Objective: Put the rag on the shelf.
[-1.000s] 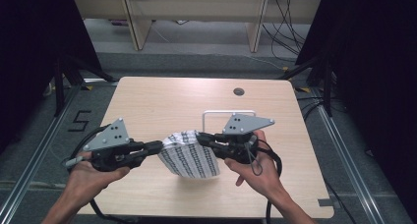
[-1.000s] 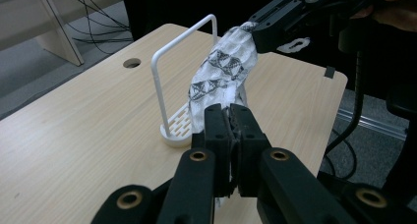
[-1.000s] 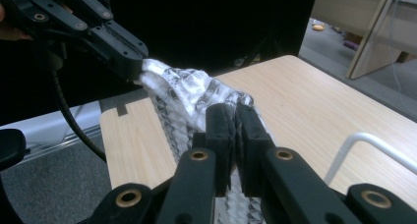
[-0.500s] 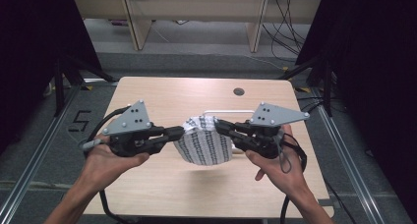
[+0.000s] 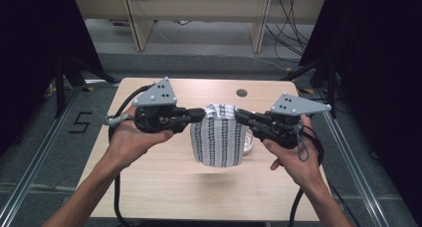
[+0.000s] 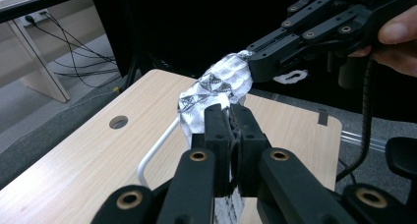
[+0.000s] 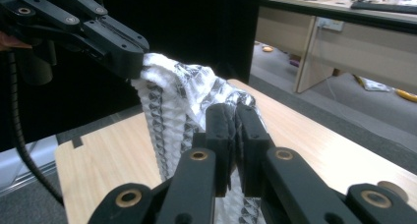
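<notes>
I am holding a white cloth [image 5: 217, 135] with dark woven stripes and a waffle-like texture. The left gripper [image 5: 201, 114] is clamping its one top corner, the right gripper [image 5: 238, 114] the other. The cloth is hanging between them above the wooden table [image 5: 169, 182], beside a white wire rack [image 6: 156, 150].

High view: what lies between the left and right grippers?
In the high view, a black-and-white patterned cloth hangs between the left gripper and the right gripper, each pinching a top corner. A white handle-like object shows behind it, over the table.
</notes>
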The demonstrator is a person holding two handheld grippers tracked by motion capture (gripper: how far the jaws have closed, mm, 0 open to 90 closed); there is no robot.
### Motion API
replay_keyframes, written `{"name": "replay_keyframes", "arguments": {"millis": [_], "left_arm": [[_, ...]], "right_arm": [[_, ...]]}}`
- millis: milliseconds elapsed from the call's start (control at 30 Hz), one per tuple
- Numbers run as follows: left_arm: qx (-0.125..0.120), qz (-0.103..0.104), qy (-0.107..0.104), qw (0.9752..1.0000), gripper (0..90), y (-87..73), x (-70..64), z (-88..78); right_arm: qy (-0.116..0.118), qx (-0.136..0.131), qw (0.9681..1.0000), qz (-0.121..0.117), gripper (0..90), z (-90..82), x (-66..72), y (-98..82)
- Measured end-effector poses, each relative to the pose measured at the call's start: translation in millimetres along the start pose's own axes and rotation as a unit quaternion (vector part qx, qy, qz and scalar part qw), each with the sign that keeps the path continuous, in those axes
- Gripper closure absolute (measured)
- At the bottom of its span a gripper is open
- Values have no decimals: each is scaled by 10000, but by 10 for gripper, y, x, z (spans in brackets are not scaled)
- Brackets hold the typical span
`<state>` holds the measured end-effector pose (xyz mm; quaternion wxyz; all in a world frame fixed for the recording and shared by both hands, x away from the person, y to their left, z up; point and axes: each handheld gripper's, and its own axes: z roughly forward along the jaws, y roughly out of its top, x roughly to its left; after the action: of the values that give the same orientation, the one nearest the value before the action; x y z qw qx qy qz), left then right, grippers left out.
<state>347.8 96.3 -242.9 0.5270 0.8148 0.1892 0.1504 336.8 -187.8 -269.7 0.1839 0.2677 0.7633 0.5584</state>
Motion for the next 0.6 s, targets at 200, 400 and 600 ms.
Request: {"name": "replay_keyframes", "arguments": {"millis": [200,400,600], "left_arm": [[12,-60,47,10000,867,89,94,143],[28,-167,76,9998,867,155,213,263],[12,-198,137,9997,866,242,304,369]], "right_arm": [[-146,7,9999,87,864,8,-142,23],[-296,-15,9995,84,864,15,-273,85],[-344,17,9992,182,863,80,-377,129]]}}
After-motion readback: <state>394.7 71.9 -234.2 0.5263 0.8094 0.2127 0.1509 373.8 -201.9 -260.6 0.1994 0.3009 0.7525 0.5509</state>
